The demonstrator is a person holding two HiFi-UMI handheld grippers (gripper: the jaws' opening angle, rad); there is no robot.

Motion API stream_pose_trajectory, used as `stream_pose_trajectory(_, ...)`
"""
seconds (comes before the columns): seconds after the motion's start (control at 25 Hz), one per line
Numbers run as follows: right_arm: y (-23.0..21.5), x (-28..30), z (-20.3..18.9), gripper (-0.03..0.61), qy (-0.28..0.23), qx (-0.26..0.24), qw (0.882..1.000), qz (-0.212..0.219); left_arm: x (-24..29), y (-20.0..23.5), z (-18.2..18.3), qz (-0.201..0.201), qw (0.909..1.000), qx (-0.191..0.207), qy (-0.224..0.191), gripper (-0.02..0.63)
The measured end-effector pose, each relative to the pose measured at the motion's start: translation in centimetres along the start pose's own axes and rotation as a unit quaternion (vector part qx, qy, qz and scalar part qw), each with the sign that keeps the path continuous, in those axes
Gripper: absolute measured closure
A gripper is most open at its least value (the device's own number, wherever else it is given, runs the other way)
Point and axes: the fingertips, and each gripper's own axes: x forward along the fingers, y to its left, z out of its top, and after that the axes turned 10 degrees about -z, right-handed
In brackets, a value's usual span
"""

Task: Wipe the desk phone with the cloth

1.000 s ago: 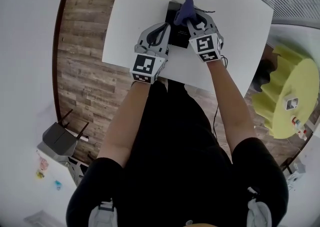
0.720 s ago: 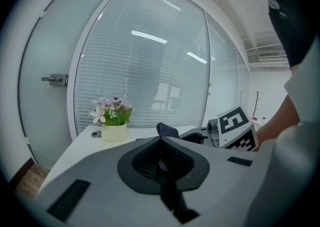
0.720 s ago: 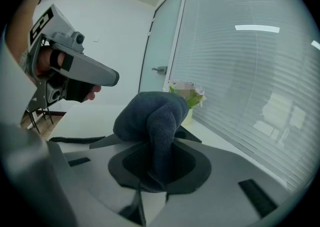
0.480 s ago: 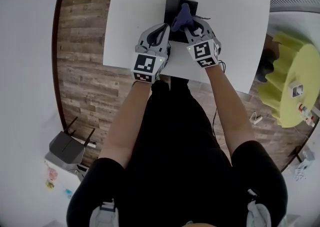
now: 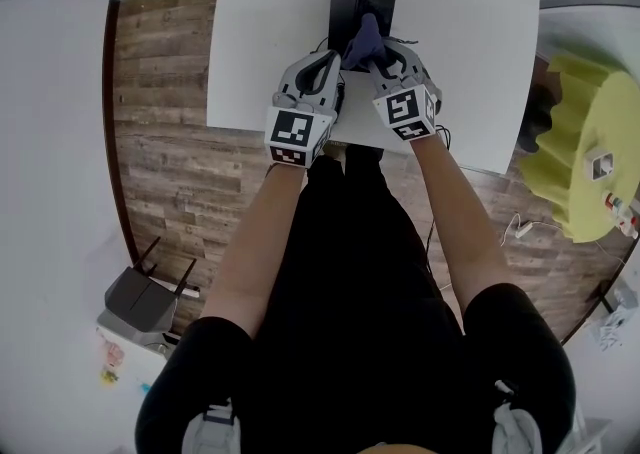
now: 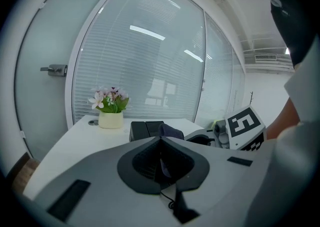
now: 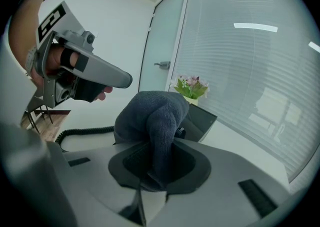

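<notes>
Though left hand-held gripper (image 6: 161,140) closed, right hand-held gripper (image 7: 158,168) pinching cloth (image 7: 150,113) at desk phone (image 5: 360,0)

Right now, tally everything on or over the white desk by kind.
Desk phone: 1
Cloth: 1
Potted flowers: 1
Grippers: 2 (left gripper, right gripper)
Total: 5

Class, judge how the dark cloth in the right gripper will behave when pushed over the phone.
Probably floppy: the cloth bunches and folds above the right gripper. Likely light, as a pinch holds it. Its fuzzy texture may drag on the phone.
</notes>
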Motion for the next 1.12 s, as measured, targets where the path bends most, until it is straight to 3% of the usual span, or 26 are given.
stream_pose_trajectory(0.88, 3.9, -2.8, -3.1, 0.492, 0.072, 0.030, 0.997, -0.007, -3.6, -1.3, -0.8, -0.033, 0.9993, 0.020, 0.006, 0.603)
stream_pose_trajectory(1.12, 3.3, -4.3, -1.4, 0.492, 0.072, 0.050, 0.996, -0.024, -4.8, -1.5, 0.7, -0.042, 0.9986, 0.032, -0.002, 0.603)
